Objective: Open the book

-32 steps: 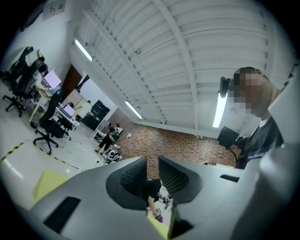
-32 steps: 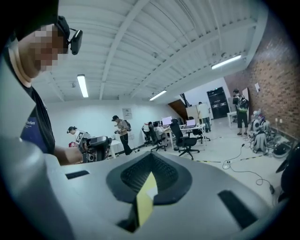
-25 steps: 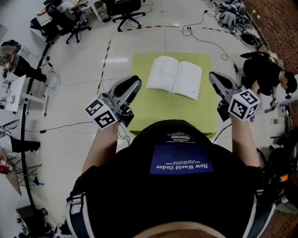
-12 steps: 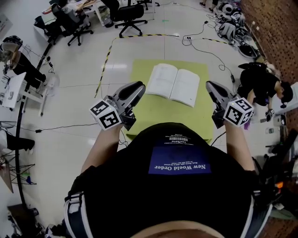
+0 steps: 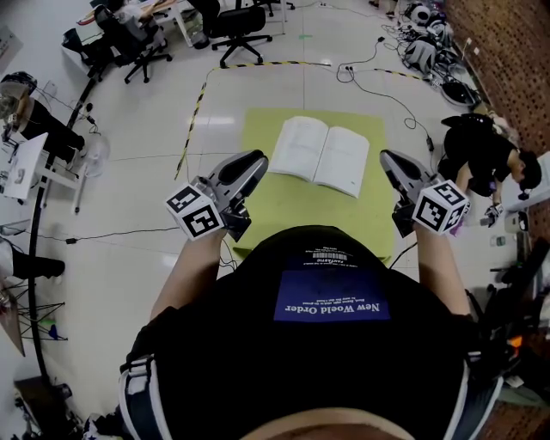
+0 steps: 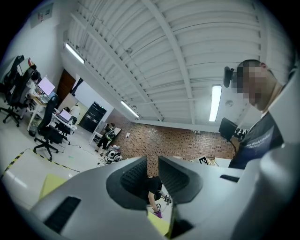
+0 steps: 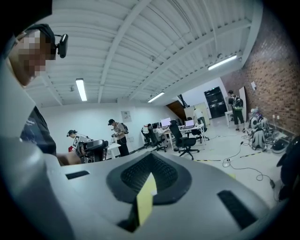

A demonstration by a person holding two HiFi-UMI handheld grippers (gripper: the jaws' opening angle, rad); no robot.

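A white book [image 5: 321, 155] lies open, pages up, on the far half of a yellow-green table [image 5: 301, 210]. My left gripper [image 5: 253, 161] hovers over the table's left edge, just left of the book and apart from it. Its jaws stand a narrow gap apart with nothing between them, as the left gripper view [image 6: 153, 161] also shows. My right gripper [image 5: 388, 160] hangs by the table's right edge, right of the book and clear of it. In the right gripper view [image 7: 149, 176] its pads meet, with only a sliver of table colour behind them.
Office chairs [image 5: 236, 21] stand on the white floor beyond the table. Cables [image 5: 378, 77] and a yellow-black tape line [image 5: 193, 112] run across the floor. A person in black [image 5: 481, 150] crouches at the right by a brick wall.
The head view shifted a little a second ago. Both grippers and the open book keep their places.
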